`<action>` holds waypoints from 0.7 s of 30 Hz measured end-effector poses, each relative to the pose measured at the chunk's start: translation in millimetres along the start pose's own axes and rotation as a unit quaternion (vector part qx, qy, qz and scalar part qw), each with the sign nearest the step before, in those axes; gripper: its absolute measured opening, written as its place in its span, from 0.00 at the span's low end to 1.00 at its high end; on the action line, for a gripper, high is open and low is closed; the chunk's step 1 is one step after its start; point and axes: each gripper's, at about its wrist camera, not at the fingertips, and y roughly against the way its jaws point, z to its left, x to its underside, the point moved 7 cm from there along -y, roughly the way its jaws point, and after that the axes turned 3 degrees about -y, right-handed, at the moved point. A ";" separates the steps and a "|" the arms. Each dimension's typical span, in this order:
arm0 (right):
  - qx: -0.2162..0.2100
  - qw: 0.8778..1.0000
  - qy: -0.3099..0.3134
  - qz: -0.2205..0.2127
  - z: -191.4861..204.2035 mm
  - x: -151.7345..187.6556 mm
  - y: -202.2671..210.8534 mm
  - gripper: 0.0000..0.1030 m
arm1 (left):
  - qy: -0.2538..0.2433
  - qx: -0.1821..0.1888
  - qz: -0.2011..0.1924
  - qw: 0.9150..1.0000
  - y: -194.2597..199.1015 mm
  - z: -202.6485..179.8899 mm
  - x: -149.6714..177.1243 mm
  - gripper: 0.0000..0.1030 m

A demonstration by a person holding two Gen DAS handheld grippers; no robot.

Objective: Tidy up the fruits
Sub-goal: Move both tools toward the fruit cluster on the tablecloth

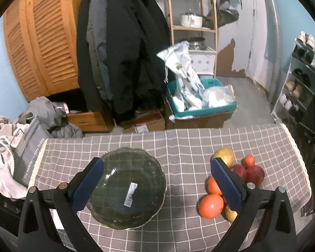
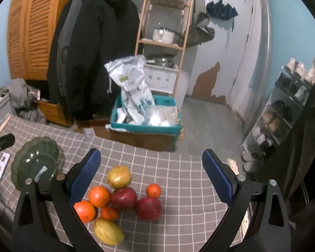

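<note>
Two grippers hang wide open, holding nothing. The left gripper (image 1: 156, 185) is over a green glass bowl (image 1: 127, 191) on the checked cloth (image 1: 178, 142). The right gripper (image 2: 151, 180) is over the fruit pile (image 2: 124, 198), at 3 o'clock from the bowl.

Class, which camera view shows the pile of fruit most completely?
The right wrist view: the fruit pile lies unobstructed between the open jaws, all eight pieces countable. In the left wrist view, the left gripper's right finger hides part of the pile.
</note>
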 end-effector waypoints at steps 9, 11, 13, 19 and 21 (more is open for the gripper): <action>0.004 0.998 -0.024 0.062 -16.5 23.3 -25.1 0.93 | -0.009 0.023 0.061 0.998 -41.4 -22.5 26.9 1.00; 0.003 0.996 -0.032 0.078 -21.8 31.9 -30.5 0.93 | -0.015 0.026 0.072 0.997 -50.5 -29.3 33.4 1.00; 0.000 0.995 -0.036 0.093 -20.7 37.1 -39.1 0.93 | -0.020 0.029 0.084 0.996 -56.8 -35.6 40.0 1.00; -0.001 0.989 -0.036 0.142 -21.6 65.2 -57.6 0.93 | -0.020 0.050 0.125 0.991 -82.4 -51.4 60.9 1.00; -0.001 0.987 -0.039 0.153 -21.4 74.0 -63.8 0.93 | -0.018 0.056 0.137 0.989 -89.9 -55.1 67.3 1.00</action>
